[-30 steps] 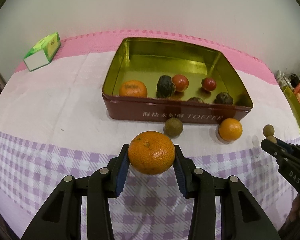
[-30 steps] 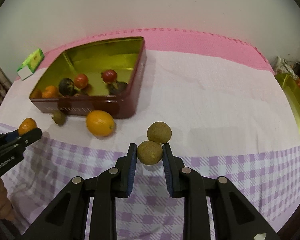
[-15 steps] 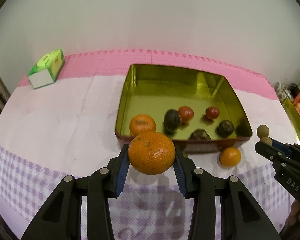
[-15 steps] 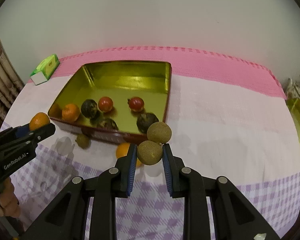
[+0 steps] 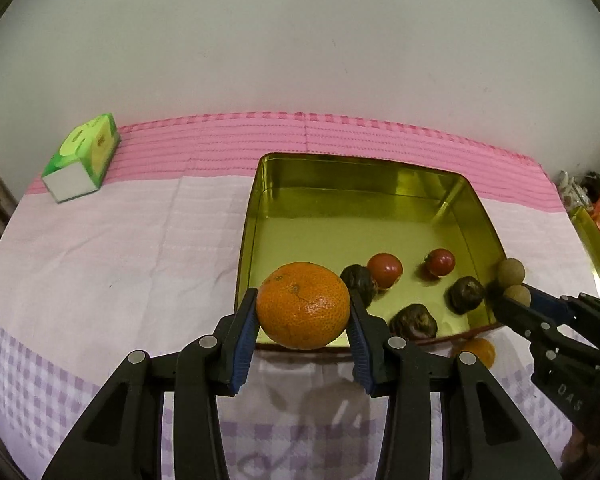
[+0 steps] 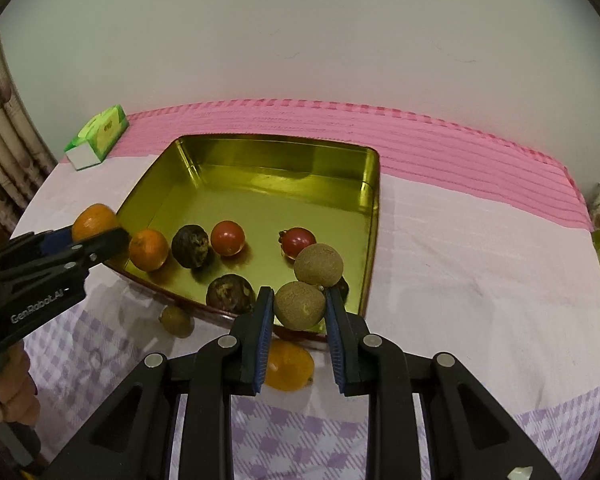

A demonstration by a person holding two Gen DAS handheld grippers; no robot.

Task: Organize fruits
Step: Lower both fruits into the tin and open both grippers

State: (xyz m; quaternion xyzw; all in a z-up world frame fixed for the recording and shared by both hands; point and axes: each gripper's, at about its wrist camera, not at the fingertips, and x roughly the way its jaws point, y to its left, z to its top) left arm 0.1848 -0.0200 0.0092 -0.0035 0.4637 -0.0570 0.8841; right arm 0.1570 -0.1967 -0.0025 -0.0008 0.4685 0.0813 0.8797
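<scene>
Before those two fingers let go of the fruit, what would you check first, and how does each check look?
1. Left gripper grips the tangerine: ok.
2. Right gripper grips the lower brown fruit of a joined pair: ok.
3. Gold tin has bare floor for more fruit: ok.
4. Tangerine is over the tin, not the cloth: cannot tell, it hangs at the near wall.
5. Upper brown fruit firmly attached: cannot tell.
6. All fruit gathered: not ok, an orange fruit lies outside.

Both tongs, left and right, now over tin front edge.
</scene>
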